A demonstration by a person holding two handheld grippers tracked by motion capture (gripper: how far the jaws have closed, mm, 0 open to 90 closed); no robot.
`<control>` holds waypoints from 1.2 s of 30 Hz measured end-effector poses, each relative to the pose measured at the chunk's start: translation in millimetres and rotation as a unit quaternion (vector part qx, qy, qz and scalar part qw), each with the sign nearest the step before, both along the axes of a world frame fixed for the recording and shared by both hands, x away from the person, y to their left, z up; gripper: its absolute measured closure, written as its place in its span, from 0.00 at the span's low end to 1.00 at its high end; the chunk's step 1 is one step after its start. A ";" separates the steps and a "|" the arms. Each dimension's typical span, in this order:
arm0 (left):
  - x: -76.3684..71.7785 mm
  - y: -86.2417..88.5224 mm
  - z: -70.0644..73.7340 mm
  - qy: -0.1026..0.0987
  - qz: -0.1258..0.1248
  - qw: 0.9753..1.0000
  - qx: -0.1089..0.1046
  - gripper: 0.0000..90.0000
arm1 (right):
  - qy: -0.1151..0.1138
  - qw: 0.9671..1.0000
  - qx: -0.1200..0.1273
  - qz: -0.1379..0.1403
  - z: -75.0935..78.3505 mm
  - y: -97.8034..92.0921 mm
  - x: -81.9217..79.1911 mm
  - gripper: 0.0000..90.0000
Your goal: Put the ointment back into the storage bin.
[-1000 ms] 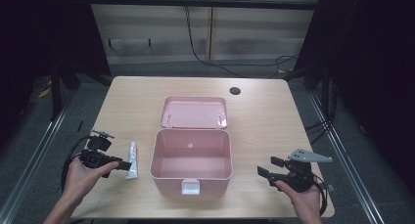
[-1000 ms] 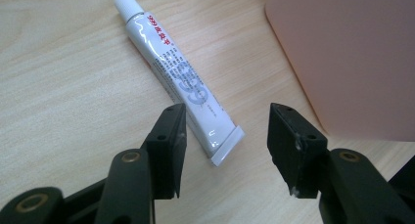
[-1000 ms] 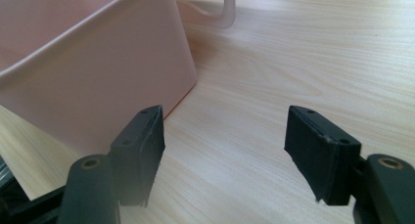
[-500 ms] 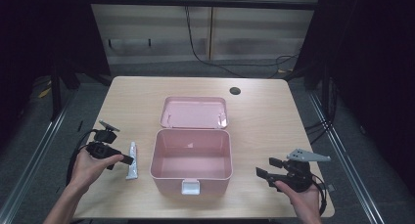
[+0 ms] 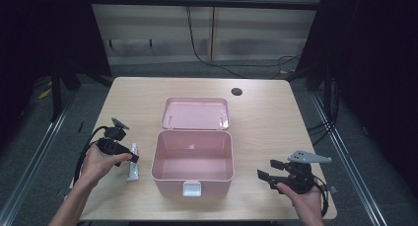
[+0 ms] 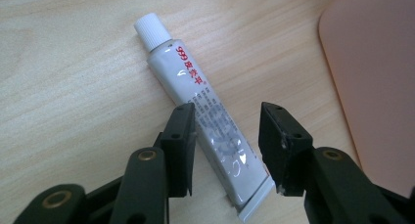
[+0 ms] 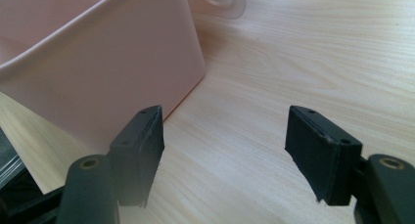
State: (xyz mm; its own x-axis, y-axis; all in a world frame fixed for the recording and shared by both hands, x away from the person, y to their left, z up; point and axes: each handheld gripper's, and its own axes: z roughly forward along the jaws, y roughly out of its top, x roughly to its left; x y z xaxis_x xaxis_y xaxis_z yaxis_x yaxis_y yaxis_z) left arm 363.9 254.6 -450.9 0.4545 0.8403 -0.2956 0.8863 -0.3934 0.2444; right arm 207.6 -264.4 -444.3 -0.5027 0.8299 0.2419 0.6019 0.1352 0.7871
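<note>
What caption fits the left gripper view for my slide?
Open hand-held gripper straddling a white tube lying on the wooden table.

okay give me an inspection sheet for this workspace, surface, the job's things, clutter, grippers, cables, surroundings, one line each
Surface: light wooden table, with a round dark hole near its far edge.
Job's things: pink box at the centre, open and empty, its lid folded back flat on the table; white tube with a white cap lying flat to the box's left.
Clutter: nothing seen.
Grippers: left gripper open, its jaws on either side of the tube's lower half, not yet closed on it; right gripper open, low over bare table right of the box.
Cables: a black cable trails from the left gripper; dark cables lie on the floor behind the table.
Surroundings: dim room, panelled wall behind.
</note>
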 end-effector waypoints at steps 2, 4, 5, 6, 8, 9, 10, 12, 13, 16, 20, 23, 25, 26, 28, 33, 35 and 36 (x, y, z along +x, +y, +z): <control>0.2 -2.4 -0.9 0.004 -0.001 1.000 0.007 0.65 | 0.000 1.000 -0.001 0.000 -0.3 0.2 0.2 0.34; 1.0 -4.2 -2.0 0.006 -0.001 1.000 0.016 0.65 | 0.000 1.000 -0.001 0.002 -0.3 0.2 0.5 0.34; 1.6 -4.9 -3.2 0.004 0.004 1.000 0.018 0.65 | 0.001 1.000 0.001 0.002 -0.2 0.4 0.5 0.34; 2.3 -4.5 -3.1 0.004 0.005 1.000 0.021 0.65 | 0.002 1.000 0.001 0.002 -0.2 0.5 0.5 0.34; 2.9 -4.4 -3.3 0.003 0.006 1.000 0.024 0.65 | 0.000 1.000 -0.001 0.002 -0.3 0.4 0.4 0.34; 2.9 -4.8 -3.6 0.004 0.006 1.000 0.028 0.65 | 0.000 1.000 -0.002 0.002 -0.4 0.4 0.3 0.34; 2.9 -5.2 -3.9 0.008 0.005 0.999 0.030 0.64 | 0.002 1.000 0.000 0.003 -0.3 0.7 0.3 0.34; 2.8 -7.0 -5.8 0.007 0.007 0.999 0.034 0.62 | 0.002 1.000 0.001 0.002 -0.4 0.9 0.6 0.34; 3.2 -7.9 -7.1 0.010 0.004 0.999 0.037 0.60 | 0.001 1.000 -0.002 0.003 -0.7 0.7 1.0 0.34; 4.0 -12.3 -12.6 0.015 0.008 0.999 0.046 0.59 | 0.004 1.000 -0.002 0.003 -0.6 1.2 0.8 0.33; 2.8 -19.0 -15.8 0.007 -0.002 0.998 0.058 0.64 | 0.004 1.000 -0.003 0.003 -0.7 1.2 0.9 0.33; 2.1 -22.1 -15.3 -0.002 -0.017 0.997 0.079 0.71 | 0.006 1.000 -0.002 0.005 -0.8 1.2 1.0 0.33; 1.3 -23.8 -15.1 -0.006 -0.024 0.996 0.087 0.74 | 0.006 1.000 -0.002 0.006 -0.8 1.5 0.9 0.33; 1.2 -24.5 -14.9 -0.009 -0.033 0.995 0.093 0.74 | 0.006 1.000 -0.002 0.006 -0.8 1.5 0.9 0.33; -0.3 -27.8 -14.7 -0.014 -0.044 0.993 0.105 0.74 | 0.006 1.000 -0.001 0.006 -0.8 1.5 0.9 0.33; -1.0 -29.7 -14.6 -0.019 -0.055 0.992 0.114 0.75 | 0.006 1.000 -0.003 0.008 -1.0 1.9 0.8 0.33; 0.2 -31.2 -14.3 -0.017 -0.059 0.991 0.120 0.76 | 0.007 1.000 -0.003 0.008 -1.0 1.9 0.8 0.33; 0.5 -32.6 -14.2 -0.015 -0.061 0.990 0.124 0.76 | 0.007 1.000 -0.003 0.008 -1.1 1.9 0.9 0.33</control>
State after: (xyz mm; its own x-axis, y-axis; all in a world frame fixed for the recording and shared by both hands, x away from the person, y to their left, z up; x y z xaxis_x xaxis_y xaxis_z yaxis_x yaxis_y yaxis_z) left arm 364.4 221.9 -465.1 0.5631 0.8233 -0.0715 0.8220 -0.5491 0.1509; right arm 208.4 -262.4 -445.4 -0.5126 0.8234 0.2436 0.6107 0.1502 0.7775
